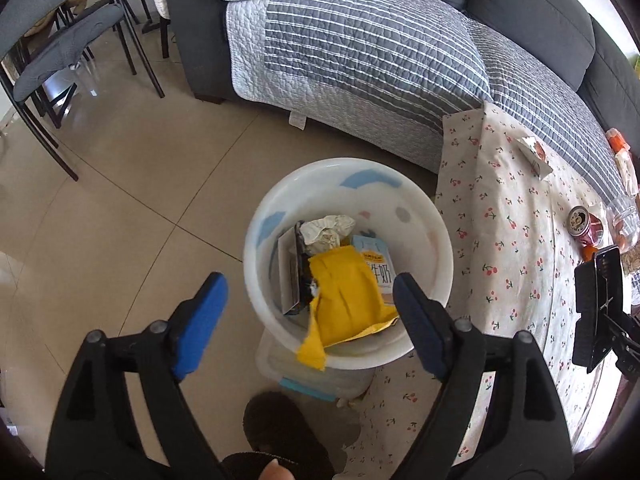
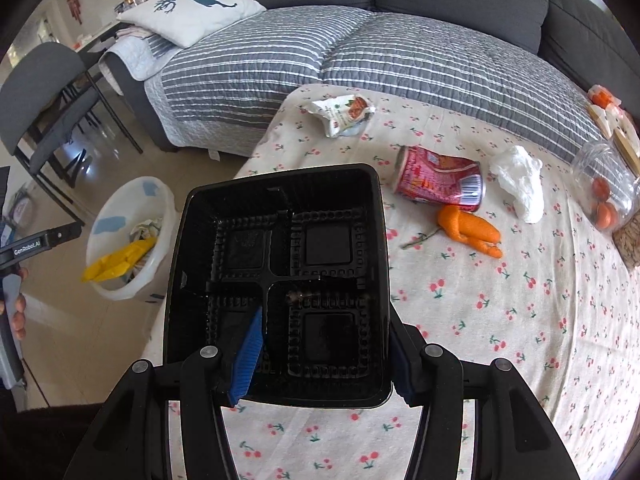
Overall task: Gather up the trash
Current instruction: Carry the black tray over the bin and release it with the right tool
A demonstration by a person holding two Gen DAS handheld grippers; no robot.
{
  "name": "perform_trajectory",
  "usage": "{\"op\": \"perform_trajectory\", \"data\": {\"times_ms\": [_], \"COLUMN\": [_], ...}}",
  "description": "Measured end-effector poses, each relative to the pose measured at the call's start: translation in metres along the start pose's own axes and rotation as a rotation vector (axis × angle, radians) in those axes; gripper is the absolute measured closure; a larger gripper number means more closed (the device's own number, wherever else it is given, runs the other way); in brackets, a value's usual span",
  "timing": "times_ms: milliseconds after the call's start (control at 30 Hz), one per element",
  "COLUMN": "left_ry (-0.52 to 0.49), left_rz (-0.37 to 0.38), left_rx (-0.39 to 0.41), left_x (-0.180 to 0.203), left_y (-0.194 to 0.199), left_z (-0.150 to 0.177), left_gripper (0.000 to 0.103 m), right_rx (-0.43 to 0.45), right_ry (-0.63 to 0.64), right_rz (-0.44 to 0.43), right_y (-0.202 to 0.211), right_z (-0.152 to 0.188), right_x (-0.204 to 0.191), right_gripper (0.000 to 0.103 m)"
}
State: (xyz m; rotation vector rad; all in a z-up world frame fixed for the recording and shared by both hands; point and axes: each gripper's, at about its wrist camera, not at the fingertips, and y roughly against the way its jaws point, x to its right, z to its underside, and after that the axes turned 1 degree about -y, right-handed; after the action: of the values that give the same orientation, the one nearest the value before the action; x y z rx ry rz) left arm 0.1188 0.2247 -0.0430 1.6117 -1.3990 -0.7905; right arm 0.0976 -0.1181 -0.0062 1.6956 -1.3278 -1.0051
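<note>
Black plastic tray point(image 2: 276, 280), pinched by the right gripper point(image 2: 320, 364) at frame centre, awaits the part-filled white bin point(image 1: 348, 184) under the spread left gripper point(image 1: 308, 320), while can point(image 2: 438, 180), wrapper point(image 2: 342, 114) and tissue point(image 2: 520, 184) remain on the table.

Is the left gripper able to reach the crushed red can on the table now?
Probably not directly: the left gripper hangs open over the white bin, and the red can lies off toward its right.

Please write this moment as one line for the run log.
left gripper: open, above white bin | right gripper: shut on black tray, over table | crushed can: on table
</note>
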Motion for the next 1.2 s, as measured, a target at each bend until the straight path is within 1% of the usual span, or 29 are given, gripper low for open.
{"op": "perform_trajectory", "data": {"times_ms": [200,333,467,533,600,800,933,1033,1200], "left_ry": [-0.005,-0.021,-0.035,-0.044,-0.049,-0.027,-0.027,-0.033,-0.039], "left_rz": [-0.061,-0.090,-0.119,-0.129,-0.139,-0.140,-0.139,-0.138,-0.138], "left_rx": [0.008,0.010,0.019,0.019,0.020,0.015,0.017,0.020,0.022], "left_x": [-0.022,-0.033,-0.043,-0.046,-0.049,-0.059,-0.058,-0.055,-0.051], "left_y": [0.008,0.008,0.008,0.008,0.008,0.006,0.006,0.006,0.007], "left_z": [0.008,0.014,0.018,0.018,0.020,0.019,0.019,0.020,0.020], "left_gripper": [0.015,0.010,0.007,0.004,0.003,0.003,0.003,0.003,0.003], "right_rx": [-0.018,-0.043,-0.059,-0.065,-0.071,-0.071,-0.064,-0.043,-0.021], "right_ry": [0.053,0.082,0.095,0.101,0.103,0.098,0.092,0.101,0.107], "right_rz": [-0.045,-0.069,-0.087,-0.086,-0.087,-0.113,-0.154,-0.161,-0.154], "right_y": [-0.020,-0.043,-0.065,-0.076,-0.085,-0.100,-0.101,-0.095,-0.080], "right_z": [-0.015,-0.029,-0.038,-0.042,-0.046,-0.056,-0.060,-0.062,-0.061], "right_x": [-0.063,-0.107,-0.140,-0.153,-0.166,-0.183,-0.189,-0.191,-0.181], "right_gripper": [0.047,0.047,0.047,0.046,0.046,0.045,0.042,0.038,0.038]}}
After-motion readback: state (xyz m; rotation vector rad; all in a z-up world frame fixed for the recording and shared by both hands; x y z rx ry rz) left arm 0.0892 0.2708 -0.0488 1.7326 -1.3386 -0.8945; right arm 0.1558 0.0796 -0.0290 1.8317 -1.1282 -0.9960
